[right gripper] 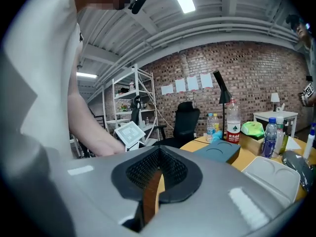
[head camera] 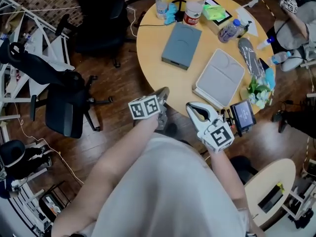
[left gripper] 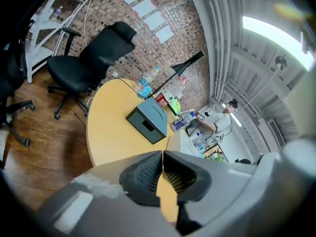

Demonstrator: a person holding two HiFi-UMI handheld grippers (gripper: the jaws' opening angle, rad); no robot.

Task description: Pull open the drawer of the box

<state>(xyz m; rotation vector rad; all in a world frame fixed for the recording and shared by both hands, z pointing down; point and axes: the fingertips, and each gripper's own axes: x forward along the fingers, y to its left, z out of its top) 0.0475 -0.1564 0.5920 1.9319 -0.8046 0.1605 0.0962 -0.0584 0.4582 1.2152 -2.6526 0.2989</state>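
Shut and empty short of the box [head camera: 181, 45], left gripper [head camera: 162, 94] and right gripper [head camera: 197, 111] are held back; one should be opened, the box's front drawer slot [left gripper: 146, 126] hooked and drawn straight out.

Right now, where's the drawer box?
Head view: the blue-grey box sits on the round table, left side, in front of the red-label bottle, left of the white tray.

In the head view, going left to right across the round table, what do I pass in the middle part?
grey box → white tray → flowers
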